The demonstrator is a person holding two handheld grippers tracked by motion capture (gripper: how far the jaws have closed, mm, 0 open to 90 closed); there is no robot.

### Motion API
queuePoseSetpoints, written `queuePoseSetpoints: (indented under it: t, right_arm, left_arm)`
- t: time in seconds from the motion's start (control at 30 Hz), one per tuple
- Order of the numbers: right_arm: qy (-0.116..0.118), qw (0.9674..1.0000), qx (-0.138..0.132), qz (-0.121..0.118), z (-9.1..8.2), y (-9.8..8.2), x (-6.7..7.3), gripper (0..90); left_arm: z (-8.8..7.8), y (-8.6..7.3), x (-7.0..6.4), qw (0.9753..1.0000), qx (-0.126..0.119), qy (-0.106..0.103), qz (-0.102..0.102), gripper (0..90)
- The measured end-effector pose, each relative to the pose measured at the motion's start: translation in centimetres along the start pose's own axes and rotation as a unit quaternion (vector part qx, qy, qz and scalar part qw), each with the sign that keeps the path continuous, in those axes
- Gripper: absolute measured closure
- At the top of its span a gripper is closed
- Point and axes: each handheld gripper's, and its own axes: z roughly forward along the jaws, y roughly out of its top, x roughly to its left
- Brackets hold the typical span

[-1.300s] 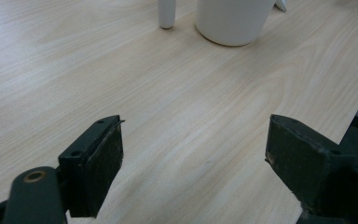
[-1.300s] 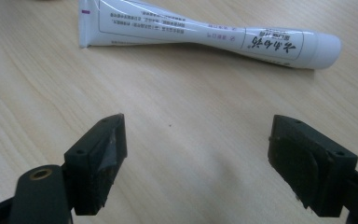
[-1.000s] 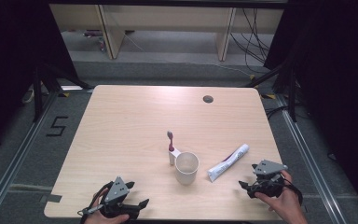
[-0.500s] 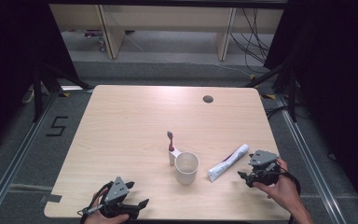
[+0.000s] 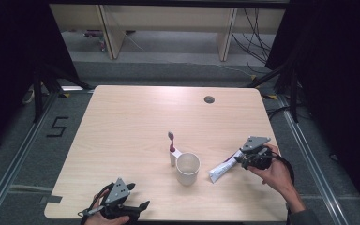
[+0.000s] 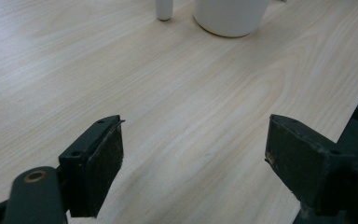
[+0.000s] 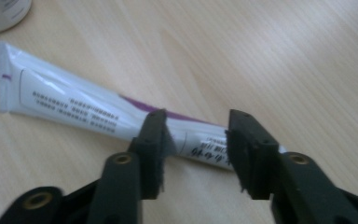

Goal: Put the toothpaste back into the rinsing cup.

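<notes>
A white toothpaste tube (image 5: pixel 222 168) with purple print lies flat on the wooden table (image 5: pixel 131 122), right of a white cup (image 5: pixel 188 168). A red-and-white toothbrush (image 5: pixel 171 143) stands upright just left of the cup. My right gripper (image 5: pixel 240 161) is at the tube's right end. In the right gripper view its jaws have just been closing and straddle the tube (image 7: pixel 74 105), with a gap still between the gripper's (image 7: pixel 195 126) pads. My left gripper (image 5: pixel 140 206) rests open near the table's front edge, and in its own view (image 6: pixel 193 135) nothing is between the jaws.
A small dark grommet hole (image 5: pixel 209 99) sits at the table's far right. In the left gripper view the cup (image 6: pixel 228 16) and the toothbrush's white base (image 6: pixel 164 9) stand ahead. Dark curtains and floor rails flank the table.
My right gripper has moved up and left along the table to the tube's right end, and its jaws have narrowed around it. The left gripper has stayed put.
</notes>
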Motion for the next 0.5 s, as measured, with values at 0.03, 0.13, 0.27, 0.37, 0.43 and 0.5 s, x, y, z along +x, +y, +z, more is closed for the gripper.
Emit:
queuePoseSetpoints:
  t: [0.03,0.13,0.27,0.37,0.43,0.5]
  right_arm:
    - [0.002,1.0000,0.008,0.004,0.0,0.2,-0.3,66.7]
    - [-0.002,0.9999,0.008,0.011,0.3,0.6,-0.7,75.5]
    - [-0.006,0.9997,0.010,0.023,1.2,0.9,-1.4,84.3]
    - [-0.007,0.9993,0.012,0.035,1.9,1.0,-1.9,86.7]
    - [-0.010,0.9993,0.011,0.034,2.3,1.1,-2.3,87.6]
    - [-0.012,0.9991,0.014,0.039,2.7,1.2,-2.4,88.9]
  left_arm:
    - [0.1,-0.1,-0.2,0.9999,-0.011,-0.004,-0.012,18.8]
    - [0.0,0.0,-0.2,0.9999,-0.006,-0.002,-0.008,19.0]
    - [0.0,0.0,-0.3,0.9999,-0.009,-0.007,-0.011,19.2]
    - [0.1,0.0,-0.3,0.9998,-0.012,-0.006,-0.013,19.3]
    - [0.0,0.0,-0.4,0.9999,-0.009,-0.005,-0.011,19.4]
    - [0.0,0.0,-0.3,0.9999,-0.011,-0.006,-0.011,19.4]
